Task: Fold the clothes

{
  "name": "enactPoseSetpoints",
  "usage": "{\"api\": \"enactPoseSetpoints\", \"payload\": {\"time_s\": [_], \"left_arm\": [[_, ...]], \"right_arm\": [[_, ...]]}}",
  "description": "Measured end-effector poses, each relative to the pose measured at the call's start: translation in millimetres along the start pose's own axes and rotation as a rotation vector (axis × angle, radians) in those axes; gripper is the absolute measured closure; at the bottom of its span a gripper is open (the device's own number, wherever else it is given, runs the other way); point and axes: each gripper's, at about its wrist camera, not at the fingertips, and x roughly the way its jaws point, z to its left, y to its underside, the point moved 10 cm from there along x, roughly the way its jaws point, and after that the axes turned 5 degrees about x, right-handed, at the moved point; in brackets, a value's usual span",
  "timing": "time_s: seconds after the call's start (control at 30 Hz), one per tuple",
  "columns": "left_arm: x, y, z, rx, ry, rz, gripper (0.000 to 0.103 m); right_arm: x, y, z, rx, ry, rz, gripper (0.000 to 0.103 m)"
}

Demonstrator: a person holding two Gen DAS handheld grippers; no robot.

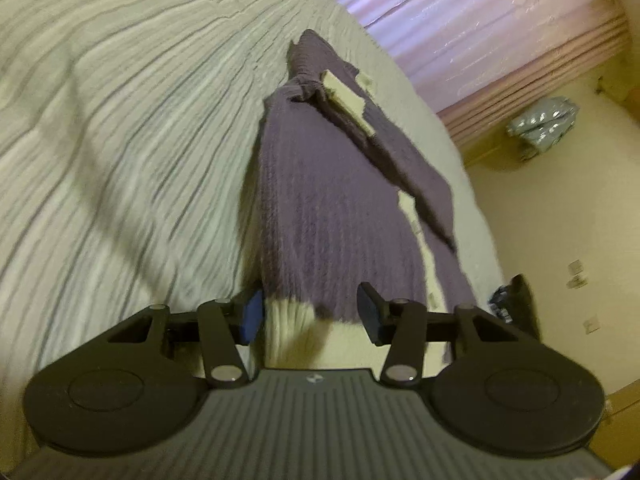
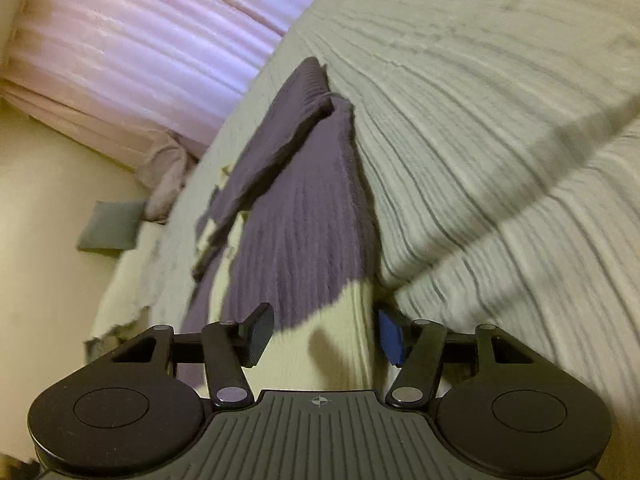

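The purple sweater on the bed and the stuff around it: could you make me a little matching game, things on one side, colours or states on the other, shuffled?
Things:
1. sweater
2. bedspread
3. curtain
4. left claw

Descriptions:
A. pinkish, hanging in folds
B. purple knit with a cream hem
C. open, straddling the cream hem
D. pale with thin ribbed stripes

Pairs: 1-B, 2-D, 3-A, 4-C

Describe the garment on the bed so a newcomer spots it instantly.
Start at the bed, covered in a pale ribbed spread. Near the edge facing the pink curtain lies the sweater, stretching away from both open grippers. It is the only dark item: purple ribbed knit with a cream hem band and cream trim.
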Motion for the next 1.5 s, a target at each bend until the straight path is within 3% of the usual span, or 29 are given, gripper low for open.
{"api": "enactPoseSetpoints", "payload": {"time_s": [0.17, 0.27, 0.3, 0.37, 0.4, 0.5, 0.7, 1.03, 1.5], "left_arm": [[9, -1, -2, 0.008, 0.067, 0.024, 0.075], [8, 10, -5, 0.031, 0.094, 0.049, 0.078], [9, 11, -4, 0.029, 0.088, 0.056, 0.079], [14, 8, -3, -0.004, 0.089, 0.062, 0.092], [17, 6, -2, -0.024, 0.092, 0.064, 0.093], [14, 1, -8, -0.003, 0.077, 0.048, 0.097], [-13, -5, -20, 0.018, 0.092, -0.033, 0.098], [-80, 3, -44, 0.071, 0.127, -0.094, 0.098], [-208, 113, -42, 0.087, 0.168, -0.073, 0.098]], "right_arm": [[12, -1, -2, 0.004, -0.054, 0.059, 0.043], [11, 5, -6, 0.000, -0.066, 0.089, 0.044], [11, 7, -7, -0.002, -0.070, 0.099, 0.050], [10, 10, -9, -0.005, -0.078, 0.119, 0.075], [10, 12, -10, -0.005, -0.081, 0.127, 0.085], [11, 10, -7, -0.006, -0.068, 0.117, 0.093], [-17, 4, 13, -0.028, -0.089, 0.030, 0.096], [-66, 29, 56, -0.074, -0.126, -0.005, 0.096], [-174, 162, 60, -0.065, -0.098, -0.020, 0.096]]}}
